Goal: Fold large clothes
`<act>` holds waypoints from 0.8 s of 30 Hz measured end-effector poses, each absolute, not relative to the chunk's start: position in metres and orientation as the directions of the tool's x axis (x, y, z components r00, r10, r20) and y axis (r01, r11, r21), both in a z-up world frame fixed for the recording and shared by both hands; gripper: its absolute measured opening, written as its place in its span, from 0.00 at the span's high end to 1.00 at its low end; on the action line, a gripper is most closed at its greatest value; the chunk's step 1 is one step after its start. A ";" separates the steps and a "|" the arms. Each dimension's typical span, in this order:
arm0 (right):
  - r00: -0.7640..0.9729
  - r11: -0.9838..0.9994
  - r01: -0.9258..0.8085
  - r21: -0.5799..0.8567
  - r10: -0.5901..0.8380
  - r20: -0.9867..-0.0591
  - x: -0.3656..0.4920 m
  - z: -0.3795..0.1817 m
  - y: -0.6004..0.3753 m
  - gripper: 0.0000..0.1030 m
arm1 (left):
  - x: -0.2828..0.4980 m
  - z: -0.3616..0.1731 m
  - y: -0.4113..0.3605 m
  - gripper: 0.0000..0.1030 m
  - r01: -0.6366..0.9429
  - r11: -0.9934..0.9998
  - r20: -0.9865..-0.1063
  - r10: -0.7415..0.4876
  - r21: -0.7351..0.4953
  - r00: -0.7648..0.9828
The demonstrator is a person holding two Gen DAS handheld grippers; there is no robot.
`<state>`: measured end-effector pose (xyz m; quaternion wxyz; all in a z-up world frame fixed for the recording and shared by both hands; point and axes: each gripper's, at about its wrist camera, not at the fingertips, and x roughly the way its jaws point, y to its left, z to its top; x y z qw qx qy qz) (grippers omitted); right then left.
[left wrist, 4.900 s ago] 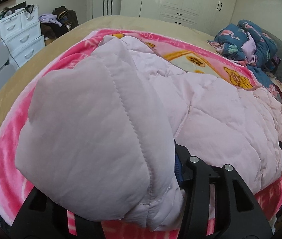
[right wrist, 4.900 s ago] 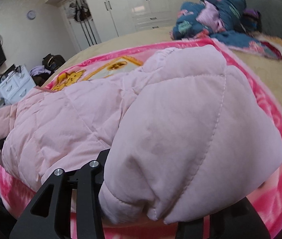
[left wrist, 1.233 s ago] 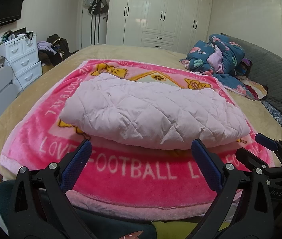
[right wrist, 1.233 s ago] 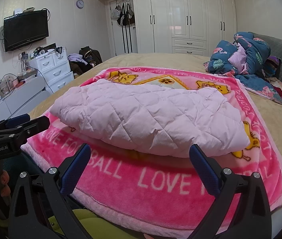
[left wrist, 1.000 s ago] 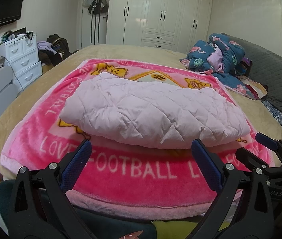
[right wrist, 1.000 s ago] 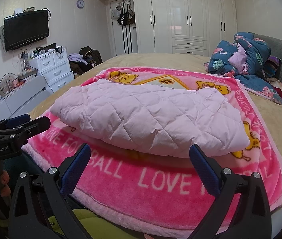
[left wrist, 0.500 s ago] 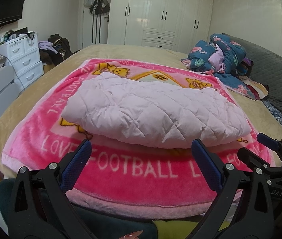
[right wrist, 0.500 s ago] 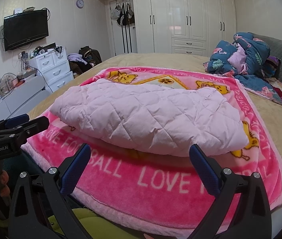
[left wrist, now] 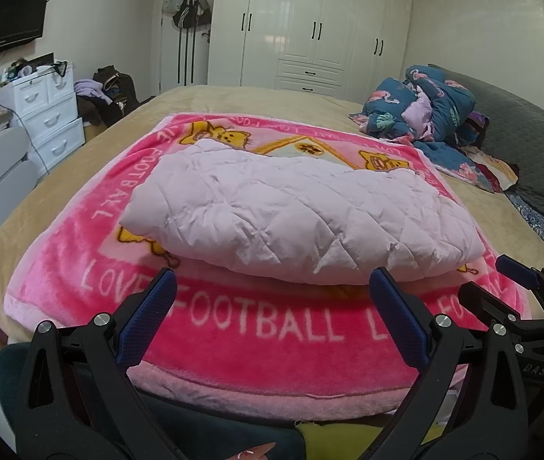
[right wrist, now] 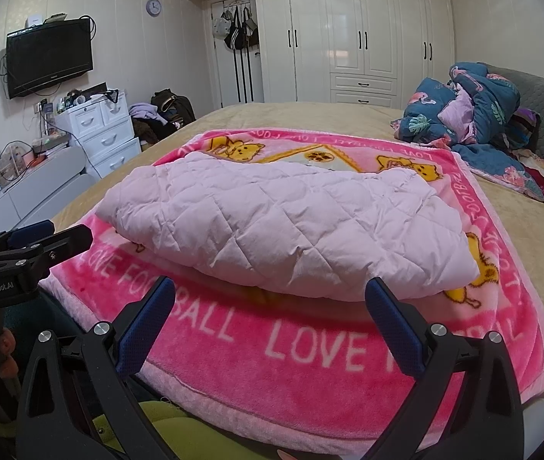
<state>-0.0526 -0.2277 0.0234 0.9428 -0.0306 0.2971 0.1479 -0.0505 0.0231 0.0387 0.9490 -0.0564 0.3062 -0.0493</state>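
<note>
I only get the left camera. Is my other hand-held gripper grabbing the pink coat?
Observer: No. In the right view, the right hand-held gripper is wide open with nothing between its fingers. The pink coat lies folded on the blanket, just past the fingertips.
Operator: What does my left one look like from over there?
Observer: The left hand-held gripper shows side-on at the left edge. White letters on its side read GenRobot.AI.
Operator: Is the whole telly there?
Observer: Yes, the whole TV shows on the wall, with small things on top.
</note>
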 end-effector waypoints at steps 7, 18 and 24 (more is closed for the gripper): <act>0.779 0.954 -0.298 0.030 0.261 -0.569 -0.052 0.024 -0.228 0.04 | -0.051 0.039 0.024 0.09 0.058 0.989 -0.575 -0.128 -0.137 0.808; 0.780 0.955 -0.296 0.029 0.259 -0.570 -0.053 0.024 -0.228 0.04 | -0.050 0.039 0.023 0.09 0.058 0.989 -0.576 -0.125 -0.133 0.808; 0.782 0.956 -0.293 0.029 0.257 -0.568 -0.054 0.023 -0.228 0.04 | -0.051 0.039 0.023 0.09 0.058 0.990 -0.578 -0.124 -0.131 0.807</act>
